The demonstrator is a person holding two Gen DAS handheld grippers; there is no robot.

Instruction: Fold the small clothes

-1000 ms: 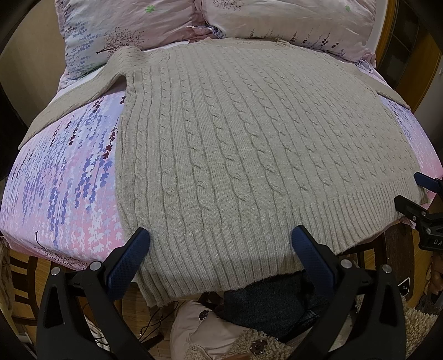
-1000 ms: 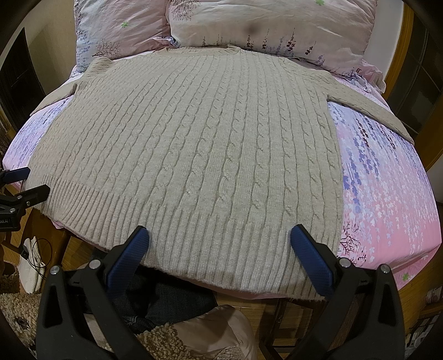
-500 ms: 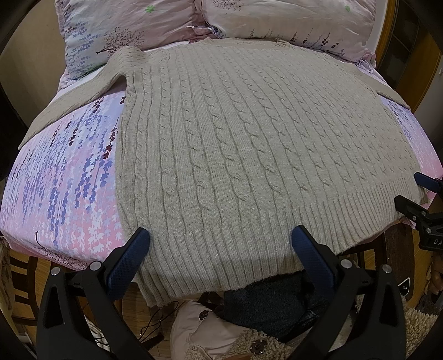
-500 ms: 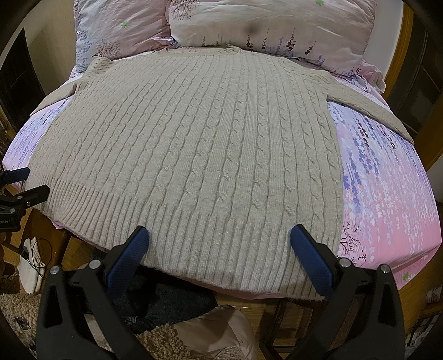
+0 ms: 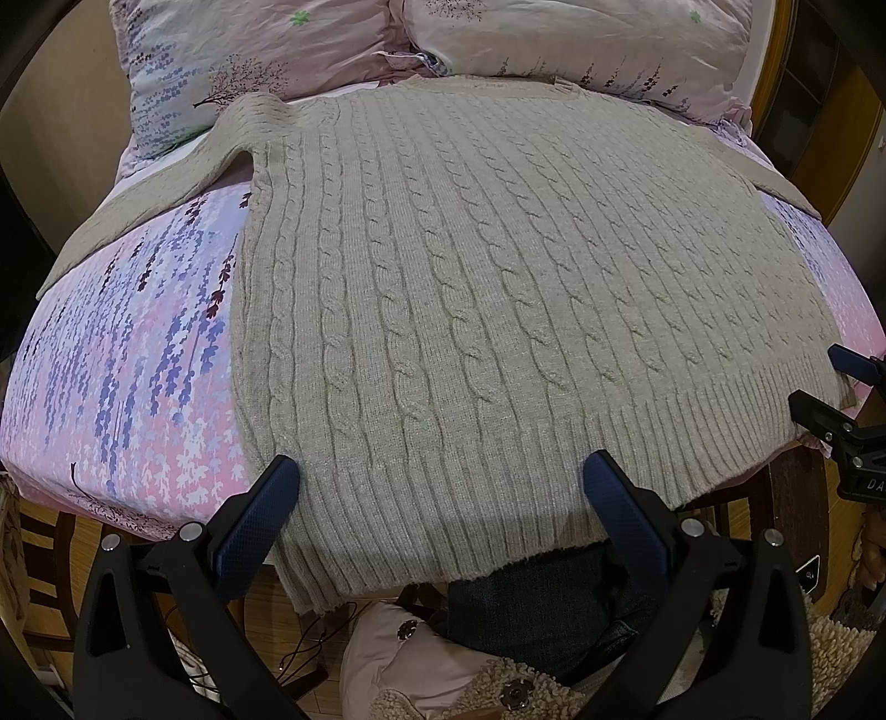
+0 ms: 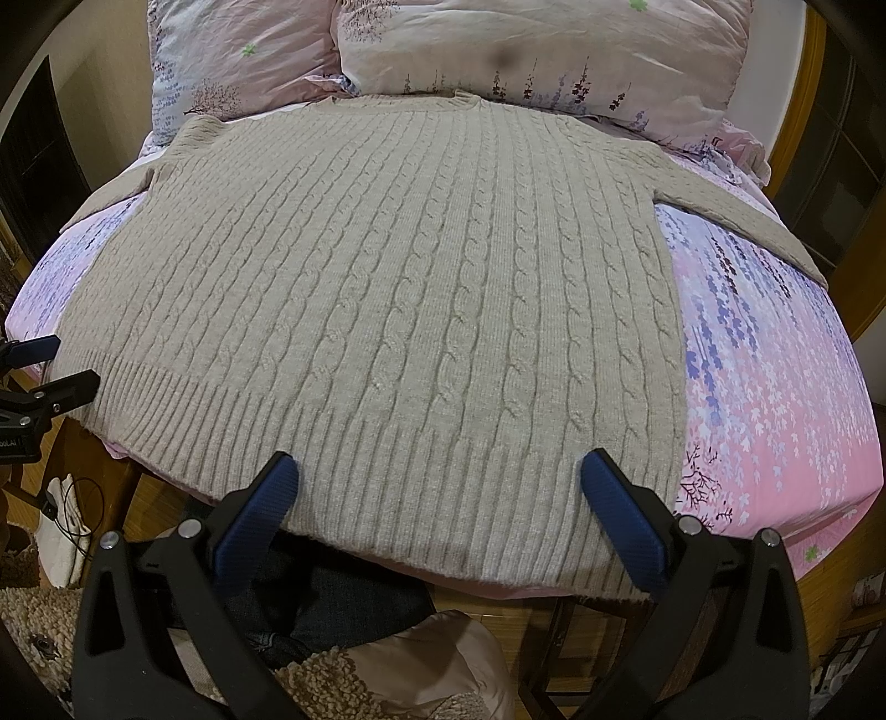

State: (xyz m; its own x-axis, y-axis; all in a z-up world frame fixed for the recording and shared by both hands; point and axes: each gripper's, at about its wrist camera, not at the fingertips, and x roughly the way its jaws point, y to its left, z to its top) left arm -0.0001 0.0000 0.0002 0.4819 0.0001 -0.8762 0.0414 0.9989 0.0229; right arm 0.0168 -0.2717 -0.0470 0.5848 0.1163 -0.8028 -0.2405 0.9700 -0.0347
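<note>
We see a beige cable-knit sweater [image 5: 498, 288] spread flat on the bed's floral pink sheet [image 5: 127, 387], its hem at the near edge and two pillows [image 6: 531, 50] at the far end. Our left claw [image 5: 443, 509] and right claw [image 6: 437, 507] hover released over the hem. Wooden floor [image 6: 498, 601] lies below.

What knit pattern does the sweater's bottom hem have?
Plain vertical ribbing on the beige cable-knit sweater's hem, below the cables; clearest in the right wrist view.

A gray sweater [image 5: 498, 310] is lying flat on the flowery bed [image 5: 127, 387], and the left gripper [image 5: 437, 498] is waiting wide open over its bottom edge
</note>
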